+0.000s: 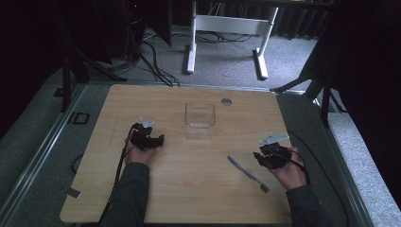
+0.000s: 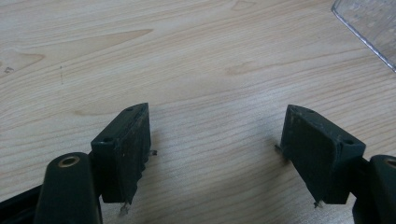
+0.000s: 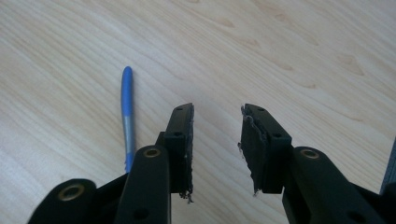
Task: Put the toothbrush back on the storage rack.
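On the left of the worktop [image 1: 189,189], the left claw [image 1: 150,140] rests with its jaws spread wide over bare wood, a clear box [image 1: 200,118] near it to the right. Right of centre lies the toothbrush [image 1: 248,173], flat and untouched. Just right of it, the right claw [image 1: 265,158] is partly open, with nothing between its jaws.

Dark grey sleeves; each black claw [image 1: 161,140] [image 1: 257,156] has brass-ringed screw holes, worn pads and a black cable.
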Tool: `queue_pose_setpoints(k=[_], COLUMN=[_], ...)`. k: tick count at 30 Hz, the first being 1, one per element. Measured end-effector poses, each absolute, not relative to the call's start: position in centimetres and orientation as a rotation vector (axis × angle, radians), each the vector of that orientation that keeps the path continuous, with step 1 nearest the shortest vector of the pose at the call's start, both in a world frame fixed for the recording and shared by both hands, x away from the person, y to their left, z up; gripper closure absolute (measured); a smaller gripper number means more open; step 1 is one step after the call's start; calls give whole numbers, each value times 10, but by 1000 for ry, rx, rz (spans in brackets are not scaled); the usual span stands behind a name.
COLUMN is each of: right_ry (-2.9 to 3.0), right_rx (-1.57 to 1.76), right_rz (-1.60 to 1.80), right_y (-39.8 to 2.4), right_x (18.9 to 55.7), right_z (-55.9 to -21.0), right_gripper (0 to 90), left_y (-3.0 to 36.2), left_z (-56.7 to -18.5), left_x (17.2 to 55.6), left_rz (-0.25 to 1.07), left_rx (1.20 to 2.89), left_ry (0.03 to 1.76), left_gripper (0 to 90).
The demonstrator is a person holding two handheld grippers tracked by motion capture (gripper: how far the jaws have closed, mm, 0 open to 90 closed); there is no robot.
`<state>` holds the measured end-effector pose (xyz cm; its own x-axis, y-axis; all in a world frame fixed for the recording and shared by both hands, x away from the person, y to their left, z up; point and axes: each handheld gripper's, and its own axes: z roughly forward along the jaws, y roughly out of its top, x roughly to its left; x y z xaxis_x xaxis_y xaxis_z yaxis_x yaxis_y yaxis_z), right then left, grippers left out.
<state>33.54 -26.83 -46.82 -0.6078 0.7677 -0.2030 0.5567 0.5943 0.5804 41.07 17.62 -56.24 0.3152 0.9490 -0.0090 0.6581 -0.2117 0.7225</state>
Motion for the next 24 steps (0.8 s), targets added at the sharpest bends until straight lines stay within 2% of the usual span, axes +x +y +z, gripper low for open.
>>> queue_pose_setpoints(k=[24], right_ry=[2529], right_rx=[1087], right_rz=[606], right_y=[-265], right_x=[334], right_z=[-475], right_gripper=[684], left_y=[176], left_z=[-562], left_x=[411], left_rz=[594], left_rx=[1957], left_ry=[1417], left_gripper=[246])
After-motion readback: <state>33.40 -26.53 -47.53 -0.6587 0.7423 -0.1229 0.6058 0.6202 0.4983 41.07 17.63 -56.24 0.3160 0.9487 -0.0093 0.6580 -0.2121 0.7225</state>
